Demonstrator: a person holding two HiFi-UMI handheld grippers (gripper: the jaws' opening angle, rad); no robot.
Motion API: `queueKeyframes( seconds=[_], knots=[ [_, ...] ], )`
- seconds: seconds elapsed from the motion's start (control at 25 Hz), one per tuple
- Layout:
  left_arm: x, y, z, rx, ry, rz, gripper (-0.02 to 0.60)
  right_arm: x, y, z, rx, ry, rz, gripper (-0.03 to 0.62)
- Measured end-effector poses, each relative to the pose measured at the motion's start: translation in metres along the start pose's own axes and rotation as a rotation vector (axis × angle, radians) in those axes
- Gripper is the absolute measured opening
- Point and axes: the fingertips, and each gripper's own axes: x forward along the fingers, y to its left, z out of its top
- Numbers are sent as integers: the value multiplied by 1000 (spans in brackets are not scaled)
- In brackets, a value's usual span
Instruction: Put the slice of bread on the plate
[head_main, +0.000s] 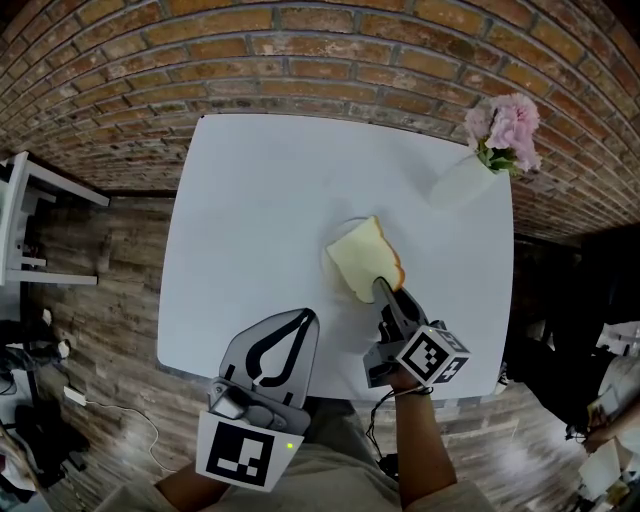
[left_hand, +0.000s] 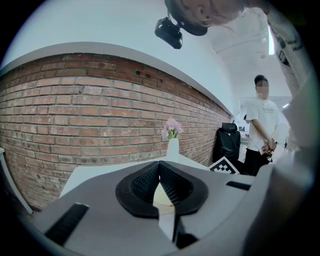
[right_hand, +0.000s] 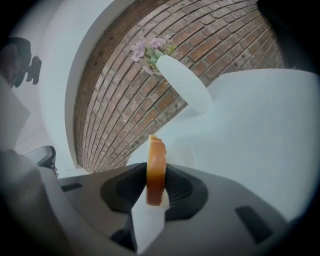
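A slice of bread (head_main: 362, 258) with a tan crust hangs tilted over a white plate (head_main: 328, 262) near the middle of the white table (head_main: 250, 190). My right gripper (head_main: 382, 288) is shut on the slice's near edge. In the right gripper view the slice (right_hand: 155, 167) stands on edge between the jaws of the right gripper (right_hand: 156, 186), with the plate (right_hand: 189, 156) just beyond. My left gripper (head_main: 309, 316) rests at the table's front edge, left of the plate, its tips together and nothing in it. In its own view the left gripper (left_hand: 160, 165) points toward the plate.
A white vase (head_main: 460, 180) with pink flowers (head_main: 505, 128) stands at the table's far right corner. A brick wall (head_main: 300, 60) runs behind the table. A white stand (head_main: 30, 220) is on the wooden floor at left. A person (left_hand: 260, 125) stands beyond a black chair (left_hand: 227, 142).
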Motion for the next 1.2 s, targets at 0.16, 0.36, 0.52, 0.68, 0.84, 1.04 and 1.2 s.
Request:
queueKeyframes(
  seconds=[0.16, 0.36, 0.52, 0.68, 0.84, 1.04, 1.2],
  knots=[
    [-1, 1, -1, -3, 1, -1, 9, 2, -4, -2, 5, 0, -13, 112],
    [0, 2, -1, -12, -1, 1, 9, 4, -11, -4, 9, 5, -35, 120],
    [1, 3, -3, -16, 4, 3, 9, 6, -14, -4, 16, 6, -43, 126],
    [2, 4, -3, -13, 6, 5, 9, 8, -18, -3, 6, 7, -54, 136],
    [3, 4, -4, -8, 8, 3, 9, 9, -19, -1, -10, 9, -67, 144],
    [3, 4, -4, -13, 6, 3, 9, 10, -20, -1, -32, 20, -93, 173],
    [3, 5, -3, -10, 6, 1, 9, 12, -19, -2, -38, 33, -103, 198]
  ],
)
